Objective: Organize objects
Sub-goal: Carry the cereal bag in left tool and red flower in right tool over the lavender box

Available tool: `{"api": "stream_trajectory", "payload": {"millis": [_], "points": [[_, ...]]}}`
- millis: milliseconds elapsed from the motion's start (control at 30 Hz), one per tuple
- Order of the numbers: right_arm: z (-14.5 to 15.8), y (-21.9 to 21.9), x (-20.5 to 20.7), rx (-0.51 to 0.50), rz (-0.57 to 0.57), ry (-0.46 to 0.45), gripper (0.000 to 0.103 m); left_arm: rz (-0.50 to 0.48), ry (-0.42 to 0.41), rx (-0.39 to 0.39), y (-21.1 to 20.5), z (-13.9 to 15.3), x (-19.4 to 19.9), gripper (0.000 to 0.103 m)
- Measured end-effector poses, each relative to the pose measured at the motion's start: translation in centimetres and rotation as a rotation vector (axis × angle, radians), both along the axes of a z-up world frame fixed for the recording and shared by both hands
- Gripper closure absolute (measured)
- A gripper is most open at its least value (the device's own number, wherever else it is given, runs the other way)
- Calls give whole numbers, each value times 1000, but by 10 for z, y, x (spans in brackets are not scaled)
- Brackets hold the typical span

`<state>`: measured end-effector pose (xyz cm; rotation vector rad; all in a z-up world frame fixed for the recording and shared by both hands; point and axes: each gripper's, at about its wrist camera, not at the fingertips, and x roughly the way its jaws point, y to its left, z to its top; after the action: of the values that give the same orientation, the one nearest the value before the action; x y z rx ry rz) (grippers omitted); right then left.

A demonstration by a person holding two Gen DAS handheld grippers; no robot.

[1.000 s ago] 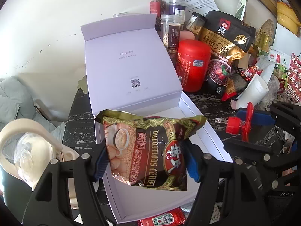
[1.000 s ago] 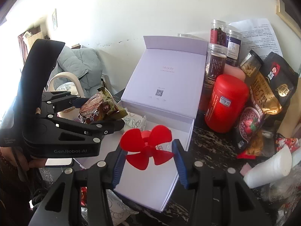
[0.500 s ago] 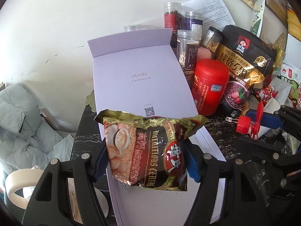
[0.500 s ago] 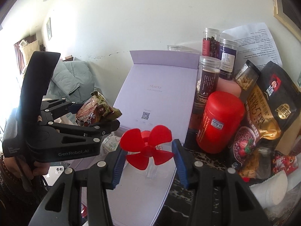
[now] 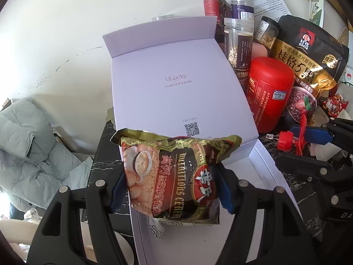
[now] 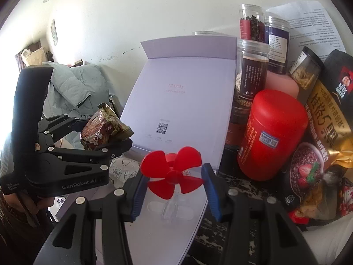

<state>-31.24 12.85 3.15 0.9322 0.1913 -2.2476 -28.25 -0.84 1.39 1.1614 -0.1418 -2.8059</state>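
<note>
Writing: "NUTRITIOUS CEREAL" on cereal packet; "uLucky" plus QR code inside lid of white box; "QUAKER" on black oat bag; "GenRobot.AI" on left tool.
Surface/room: black marbled tabletop, white wall, grey-green jacket at left (on a seat, hard to tell).
Left gripper: clenched on cereal packet, held above box's open tray.
Right gripper: pinching red propeller, over box's right edge, beside red canister.
</note>
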Motion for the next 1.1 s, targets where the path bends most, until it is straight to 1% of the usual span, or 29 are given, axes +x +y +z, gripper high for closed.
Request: {"api": "stream_trajectory", "payload": {"millis": [300, 400, 467, 600, 900, 967, 1100], "points": [[-22, -6, -4, 52, 50, -32, 54, -28, -67, 15, 1, -16, -10, 36], [-33, -10, -9, 68, 61, -62, 54, -68, -122, 3, 5, -29, -15, 36], [-41, -12, -12, 75, 69, -89, 54, -73, -147, 20, 6, -36, -18, 36], [-54, -14, -17, 79, 79, -131, 54, -103, -169, 60, 8, -43, -21, 36], [-69, -16, -22, 75, 93, -174, 54, -116, -219, 81, 10, -60, -27, 36], [-71, -16, -23, 67, 92, -183, 54, -121, -220, 99, 9, -61, -28, 36], [-75, -18, -23, 72, 98, -192, 54, -128, -222, 97, 12, -62, -27, 36]]}}
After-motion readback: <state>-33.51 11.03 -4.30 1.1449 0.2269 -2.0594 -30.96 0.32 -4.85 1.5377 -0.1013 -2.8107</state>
